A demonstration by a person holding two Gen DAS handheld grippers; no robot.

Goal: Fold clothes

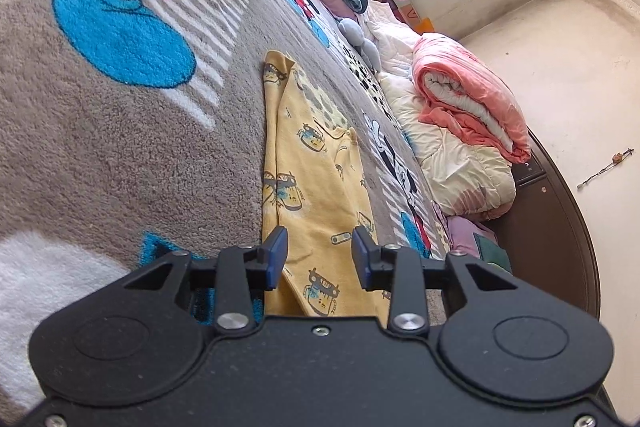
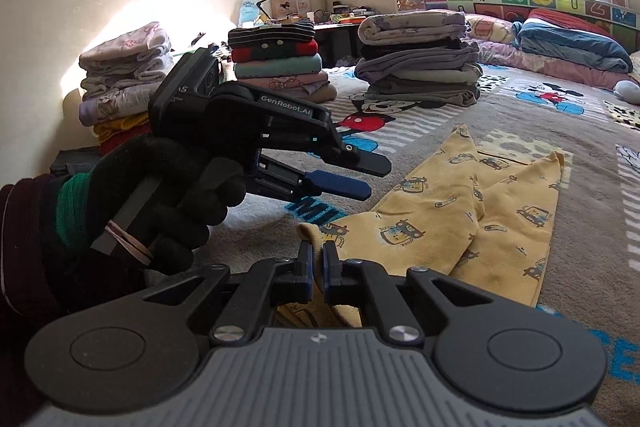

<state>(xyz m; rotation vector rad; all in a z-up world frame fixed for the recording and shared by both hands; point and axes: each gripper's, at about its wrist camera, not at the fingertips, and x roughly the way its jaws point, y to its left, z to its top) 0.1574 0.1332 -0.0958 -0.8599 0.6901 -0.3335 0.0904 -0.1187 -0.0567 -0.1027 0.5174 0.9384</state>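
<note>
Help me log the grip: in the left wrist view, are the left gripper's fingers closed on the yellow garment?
No: the left gripper has its fingers apart above the yellow garment, gripping nothing.

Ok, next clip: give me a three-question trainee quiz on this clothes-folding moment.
1. True or false: the right tongs are shut on the yellow printed garment.
2. Which is open? A. left tongs B. right tongs
3. Fill in: the garment lies on a grey ____ blanket with a cartoon mouse print.

Key: 1 true, the pads pinch a fold of the fabric. 2 A, its pads stand apart above the cloth. 3 fleece, or plush.
</note>
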